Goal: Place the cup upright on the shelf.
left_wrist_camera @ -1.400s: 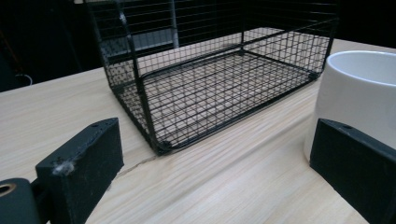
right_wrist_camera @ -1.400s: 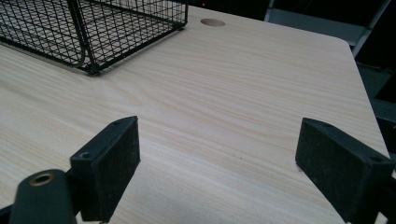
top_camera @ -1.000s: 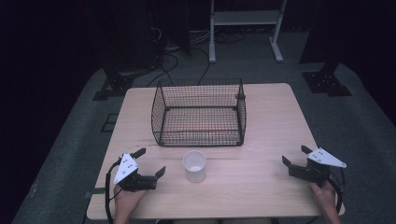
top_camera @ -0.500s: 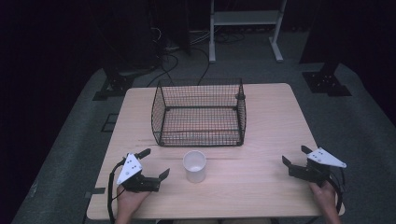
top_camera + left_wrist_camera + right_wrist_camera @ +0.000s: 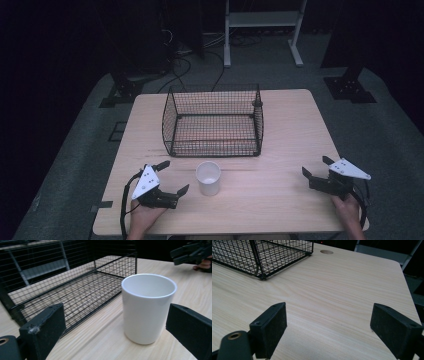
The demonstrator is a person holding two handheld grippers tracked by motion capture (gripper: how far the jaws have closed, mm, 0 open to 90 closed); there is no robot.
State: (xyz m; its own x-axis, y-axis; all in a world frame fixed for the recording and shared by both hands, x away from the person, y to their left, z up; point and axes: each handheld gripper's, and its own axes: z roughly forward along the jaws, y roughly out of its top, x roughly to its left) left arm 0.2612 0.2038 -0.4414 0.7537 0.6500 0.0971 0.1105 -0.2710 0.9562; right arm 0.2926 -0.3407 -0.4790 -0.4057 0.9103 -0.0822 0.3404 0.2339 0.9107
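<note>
Item: white cup (image 5: 208, 177), upright and empty, standing on the wooden counter (image 5: 280, 140) just in front of the wire basket (image 5: 212, 121), near the counter's middle. Nearest the person, the left hand-held gripper (image 5: 173, 178) rests at the cup's 9 o'clock in the high view, jaws spread wide, close to the cup but not touching it; in the left gripper view the cup (image 5: 148, 307) sits between the two black jaws, nearer the right one. The right hand-held gripper (image 5: 315, 167) lies well apart at the cup's 3 o'clock, jaws likewise wide, holding nothing, with bare counter (image 5: 342, 290) between them. Farther off, at the cup's 12 o'clock, the basket is open-topped and empty. Step in hand, as judged: closing the left gripper on the cup for a lift towards the basket. Handling advice: centre the cup between the jaws before closing, since it sits off to one side; grip the wall at mid-height, level, and firmly enough for a smooth glazed-looking surface; lift straight up, clearing the basket's near rim before moving to 12 o'clock.
</note>
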